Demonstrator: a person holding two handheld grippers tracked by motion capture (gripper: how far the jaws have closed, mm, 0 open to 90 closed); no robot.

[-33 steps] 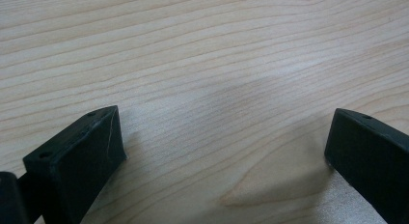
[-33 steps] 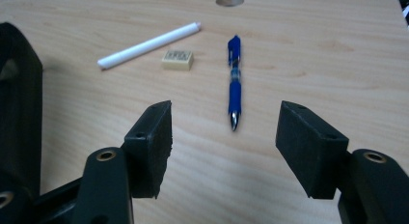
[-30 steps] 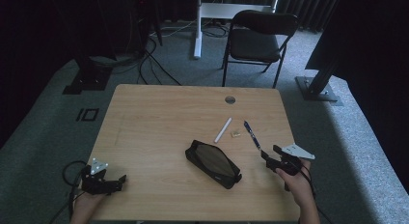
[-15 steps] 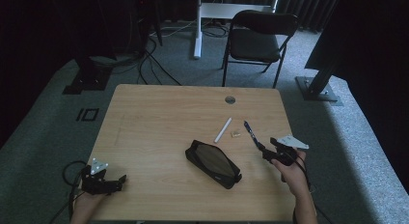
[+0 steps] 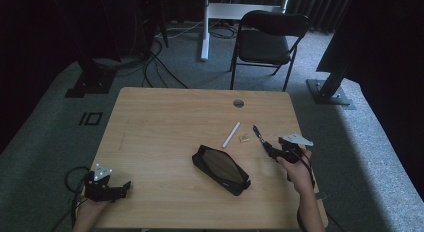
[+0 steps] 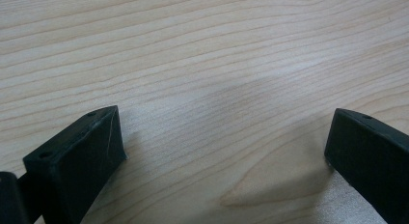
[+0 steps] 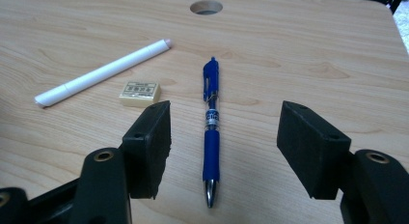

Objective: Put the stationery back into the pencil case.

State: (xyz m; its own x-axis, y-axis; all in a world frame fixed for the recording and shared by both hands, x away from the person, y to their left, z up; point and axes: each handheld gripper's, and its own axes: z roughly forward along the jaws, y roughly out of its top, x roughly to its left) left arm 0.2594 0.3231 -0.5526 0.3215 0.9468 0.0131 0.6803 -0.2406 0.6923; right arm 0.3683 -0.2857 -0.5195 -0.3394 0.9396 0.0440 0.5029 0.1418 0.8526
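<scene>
One blue pen (image 7: 211,132) between right tool's (image 7: 224,151) parted jaws, one white pen (image 7: 101,72), one eraser (image 7: 140,92), left tool (image 6: 224,151) agape.

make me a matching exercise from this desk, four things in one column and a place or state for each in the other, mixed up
Things:
1. blue pen
2. white pen
3. eraser
4. black pouch

Places or states:
A. small and cream, beside the white pen
B. lying between the right gripper's open jaws
C. mid-table, nearer the person than the pens
D. lying slantwise, beyond the eraser

Pairs: 1-B, 2-D, 3-A, 4-C
</scene>
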